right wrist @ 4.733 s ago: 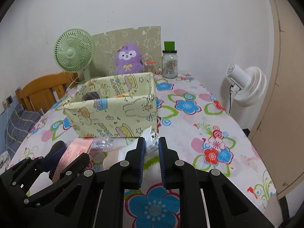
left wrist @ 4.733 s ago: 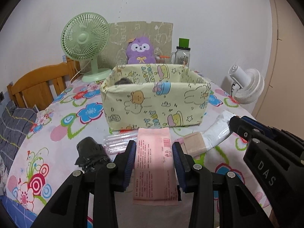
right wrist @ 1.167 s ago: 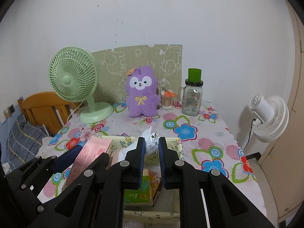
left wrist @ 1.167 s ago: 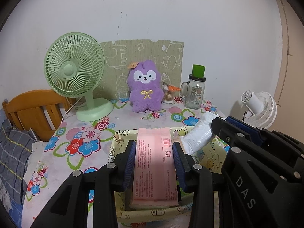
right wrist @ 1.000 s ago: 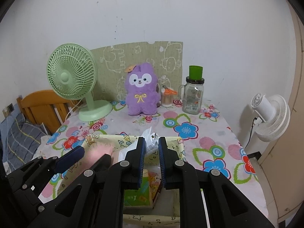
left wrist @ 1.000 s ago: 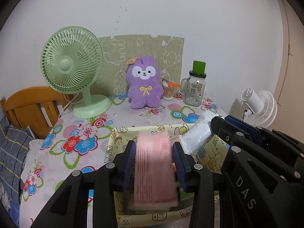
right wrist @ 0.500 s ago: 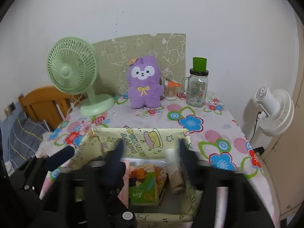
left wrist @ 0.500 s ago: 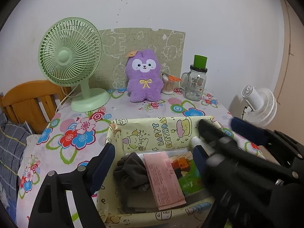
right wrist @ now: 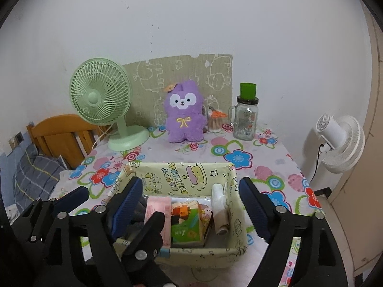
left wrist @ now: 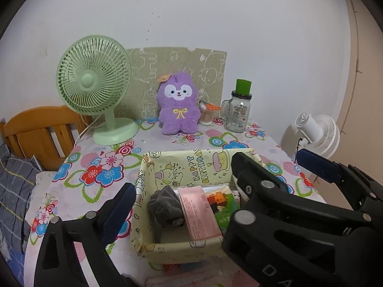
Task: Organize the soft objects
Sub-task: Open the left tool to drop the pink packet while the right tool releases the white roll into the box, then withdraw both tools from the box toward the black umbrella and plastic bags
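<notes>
Left gripper (right wrist: pixel 117 202): fingers standing wide apart, gripping nothing; hovering over near-left part of the box. In left wrist view only its left finger (left wrist: pixel 117 209) is showing w/ blue pad; right finger hidden behind the other tool.
Right gripper (right wrist: pixel 191 205): fingers spread wide, nothing between them; straddling the box from above, one pad near each side wall.
Box (right wrist: pixel 182 169): pale yellow fabric bin w/ cartoon print + "happy birthday" lettering, sitting near edge of table, open top.
Pink packet (left wrist: pixel 199 211): lying inside box, centre-left, leaning across the grey item's right side, long axis running near-far.
Grey cloth (left wrist: pixel 165 206): bunched dark grey soft thing, lying in left part of box, touching pink packet.
Green pack (right wrist: pixel 188 226): green/orange printed tissue-type pack, resting in box middle, just right of pink packet.
White roll (right wrist: pixel 219 206): white wrapped soft roll, lying along right wall of box, touching green pack's side.
Table (right wrist: pixel 275 167): covered w/ flowered cloth.
Far side: green desk fan (right wrist: pixel 100 95) at far left; purple plush (right wrist: pixel 185 112) sitting upright centre, in front of a patterned board (right wrist: pixel 215 74); cotton-swab cup (right wrist: pixel 215 122) just right of plush; glass jar mug (right wrist: pixel 246 117) w/ green lid right of that.
Off table: white fan (right wrist: pixel 340 141) standing right; wooden headboard (right wrist: pixel 62 131) at left.
</notes>
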The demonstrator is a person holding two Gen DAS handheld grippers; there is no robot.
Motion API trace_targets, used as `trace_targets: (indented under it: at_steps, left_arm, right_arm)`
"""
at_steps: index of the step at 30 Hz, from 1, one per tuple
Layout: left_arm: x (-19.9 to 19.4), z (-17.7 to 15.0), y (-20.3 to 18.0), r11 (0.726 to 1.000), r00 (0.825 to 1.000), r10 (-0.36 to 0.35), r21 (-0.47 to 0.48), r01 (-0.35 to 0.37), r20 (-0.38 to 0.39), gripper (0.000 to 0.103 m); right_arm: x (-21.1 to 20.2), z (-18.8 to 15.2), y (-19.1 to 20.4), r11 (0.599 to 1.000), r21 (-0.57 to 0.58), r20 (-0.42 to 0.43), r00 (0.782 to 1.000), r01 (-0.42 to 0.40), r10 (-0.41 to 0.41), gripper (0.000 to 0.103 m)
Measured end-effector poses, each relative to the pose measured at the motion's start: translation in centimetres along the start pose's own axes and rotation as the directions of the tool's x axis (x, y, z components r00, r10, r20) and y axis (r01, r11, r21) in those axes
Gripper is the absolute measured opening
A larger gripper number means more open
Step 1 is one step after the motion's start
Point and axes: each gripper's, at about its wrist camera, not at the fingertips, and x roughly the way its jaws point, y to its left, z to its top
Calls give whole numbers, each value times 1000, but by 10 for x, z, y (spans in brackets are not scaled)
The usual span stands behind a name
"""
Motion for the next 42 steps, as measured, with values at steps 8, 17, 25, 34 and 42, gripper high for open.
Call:
trace_targets:
  at_steps: [8,17,25,34,42]
  left_arm:
    - [-28,-3,-7,1000,1000,10,6,-10,22,102]
    - [-51,-11,-12,1000,999,10,-2,-10,35,103]
    - [-67,-18,-19,1000,999,9,3,-9,53,103]
    - [-85,-25,-24,1000,997,13,5,-14,74,103]
    - [-92,-31,-25,1000,997,17,10,-17,81,103]
  right_arm:
    - [-29,-4,2,1000,-1,17,1000,5,-5,97]
    - [-53,-10,0,1000,-3,32,999,10,-10,103]
    - [-73,-16,-2,1000,-10,49,999,15,-14,103]
    - [-86,-22,0,1000,-15,59,998,12,-11,103]
    - [-94,-29,1,1000,-21,59,998,15,-14,103]
